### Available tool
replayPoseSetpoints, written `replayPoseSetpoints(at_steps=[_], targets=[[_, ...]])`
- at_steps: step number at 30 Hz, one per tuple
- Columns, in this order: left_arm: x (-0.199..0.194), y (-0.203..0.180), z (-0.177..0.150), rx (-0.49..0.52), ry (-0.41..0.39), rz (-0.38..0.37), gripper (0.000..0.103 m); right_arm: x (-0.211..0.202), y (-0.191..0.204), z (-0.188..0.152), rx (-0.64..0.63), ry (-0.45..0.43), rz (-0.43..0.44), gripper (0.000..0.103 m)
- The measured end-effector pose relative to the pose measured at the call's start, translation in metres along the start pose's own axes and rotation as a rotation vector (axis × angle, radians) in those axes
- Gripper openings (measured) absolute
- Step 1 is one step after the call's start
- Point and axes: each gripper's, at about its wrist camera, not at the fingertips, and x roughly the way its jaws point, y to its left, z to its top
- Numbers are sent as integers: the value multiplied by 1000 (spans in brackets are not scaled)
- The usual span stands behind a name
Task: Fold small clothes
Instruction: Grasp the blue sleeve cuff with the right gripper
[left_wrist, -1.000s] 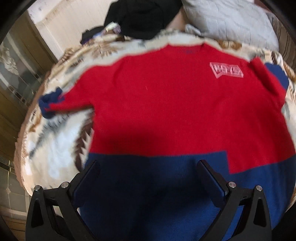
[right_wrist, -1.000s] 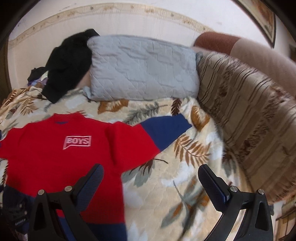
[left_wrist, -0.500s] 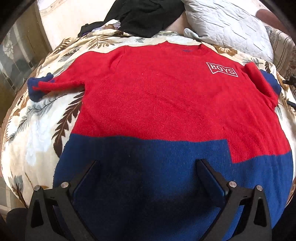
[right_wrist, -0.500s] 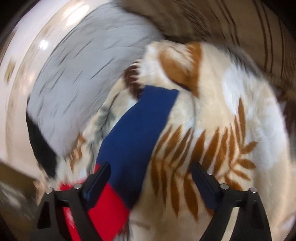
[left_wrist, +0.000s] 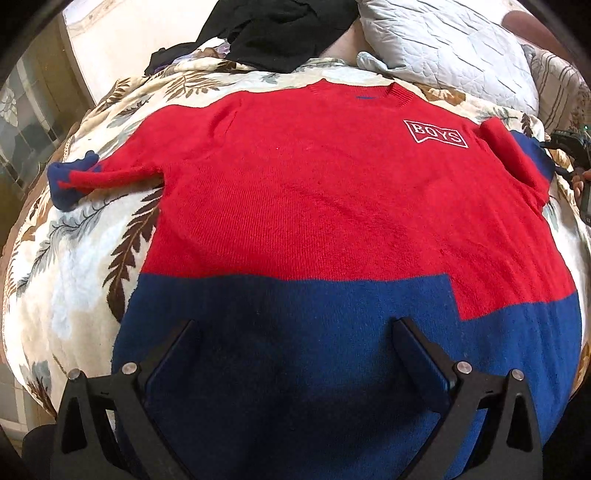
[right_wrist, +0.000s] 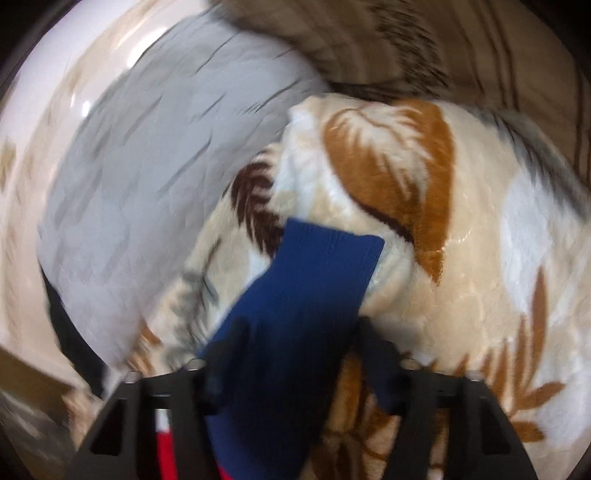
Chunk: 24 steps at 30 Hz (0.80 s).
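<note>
A red and blue knit sweater (left_wrist: 314, 199) with a white "BOYS" patch (left_wrist: 436, 133) lies flat, face up, on a leaf-print blanket (left_wrist: 81, 258). My left gripper (left_wrist: 295, 343) is open and empty, hovering over the sweater's blue hem. Its left sleeve (left_wrist: 85, 179) lies out to the side. My right gripper (right_wrist: 291, 350) has its fingers closing around the blue cuff of the right sleeve (right_wrist: 314, 280); the view is blurred. The right gripper also shows at the left wrist view's right edge (left_wrist: 576, 158).
A grey quilted pillow (left_wrist: 450, 48) and a heap of black clothes (left_wrist: 280, 29) lie at the head of the bed. A striped brown cushion (right_wrist: 461, 48) lies to the right. The bed's left edge drops off beside a glass panel (left_wrist: 22, 122).
My right gripper has swung down to the right sleeve and narrowed its fingers around the blue cuff. My left gripper has drawn back slightly over the hem and stayed open.
</note>
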Motion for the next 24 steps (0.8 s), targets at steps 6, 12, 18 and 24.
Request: replayPoseSetpoints(at_steps=[6, 12, 18, 24], targets=[[0, 2, 0, 7, 1, -6, 103, -16, -12, -7, 9, -5, 55, 39], [0, 0, -3, 10, -15, 4, 103, -20, -17, -8, 69, 19, 165, 39], [1, 0, -2, 7, -6, 4, 103, -1, -33, -14, 144, 47, 164, 39], [3, -2, 2, 2, -4, 16, 103, 7, -41, -8, 207, 56, 235, 39]])
